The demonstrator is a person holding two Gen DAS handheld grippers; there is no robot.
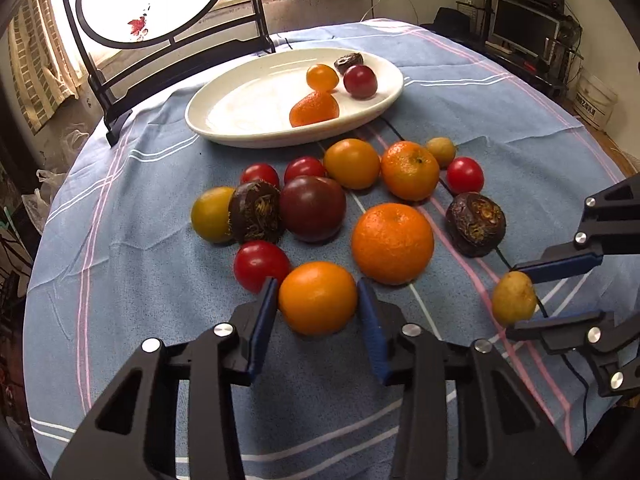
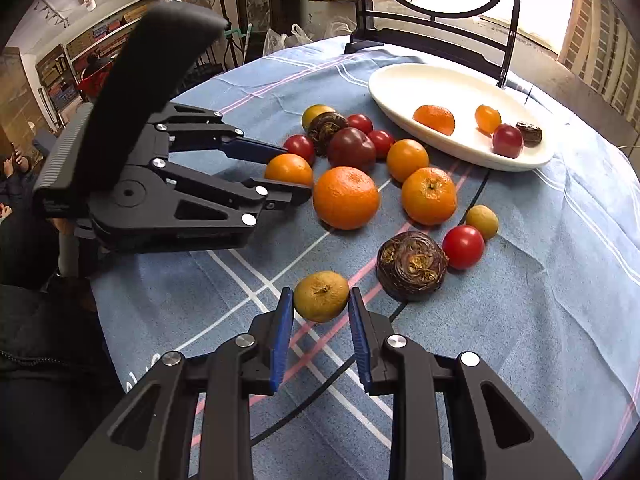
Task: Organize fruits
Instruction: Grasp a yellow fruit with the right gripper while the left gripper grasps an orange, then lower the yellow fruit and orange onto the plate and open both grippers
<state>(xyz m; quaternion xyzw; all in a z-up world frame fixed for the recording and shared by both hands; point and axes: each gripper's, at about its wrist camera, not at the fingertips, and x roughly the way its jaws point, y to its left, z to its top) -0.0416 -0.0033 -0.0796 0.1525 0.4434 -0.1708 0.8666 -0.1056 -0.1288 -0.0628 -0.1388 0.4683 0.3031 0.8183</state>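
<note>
My left gripper [image 1: 318, 298] is shut on a small orange fruit [image 1: 317, 298] resting on the blue cloth; it also shows in the right wrist view [image 2: 289, 169]. My right gripper [image 2: 320, 298] is shut on a yellow-brown round fruit [image 2: 321, 296], which shows at the right in the left wrist view [image 1: 514, 298]. A white oval plate [image 1: 240, 92] at the back holds a mandarin [image 1: 315, 109], an orange tomato [image 1: 322, 77], a red fruit [image 1: 360, 81] and a dark brown fruit [image 1: 349, 63].
Loose on the cloth lie two mandarins [image 1: 393, 243] [image 1: 410, 170], several red tomatoes [image 1: 261, 266], a dark plum [image 1: 313, 208], two brown water chestnuts [image 1: 475, 224] [image 1: 255, 212] and yellow fruits [image 1: 211, 214]. A black round-framed stand [image 1: 160, 36] is behind the plate.
</note>
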